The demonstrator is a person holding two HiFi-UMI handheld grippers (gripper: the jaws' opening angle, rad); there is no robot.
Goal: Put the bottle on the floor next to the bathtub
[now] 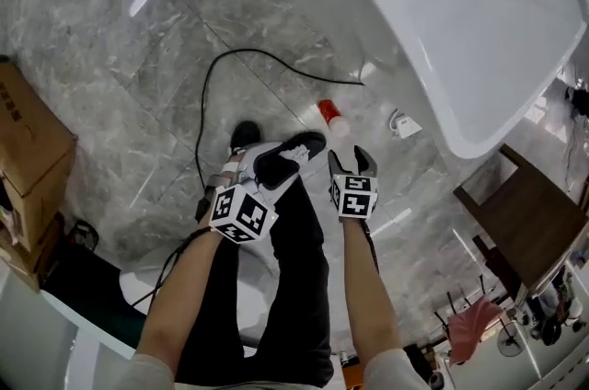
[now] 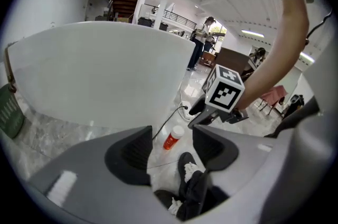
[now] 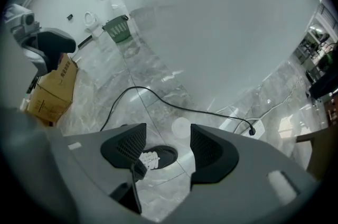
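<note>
bottle (image 1: 331, 116): red-orange body, white cap; on the floor (image 1: 110, 57), looks to be lying on its side, held by neither claw
bottle position: near the bathtub (image 1: 479, 20) wall, not touching it; just ahead of the person's black shoe (image 1: 290, 156)
left claw (image 2: 171, 151): jaws wide apart, nothing gripped; bottle and shoe show down on the floor through the gap
right claw (image 3: 168, 146): jaws apart, empty; bottle cap and shoe show on the floor through the gap, no pad contact
claw placement: both held above the floor in the head view, right claw (image 1: 354, 160) closest to the bottle, left one over the shoe
cable (image 1: 204, 103): black, loops over the floor from beside the shoe toward the tub
white plug block (image 1: 402, 125): on the floor just right of the bottle, beside the tub
cardboard box (image 1: 28, 149): far left edge, well apart from the bottle
</note>
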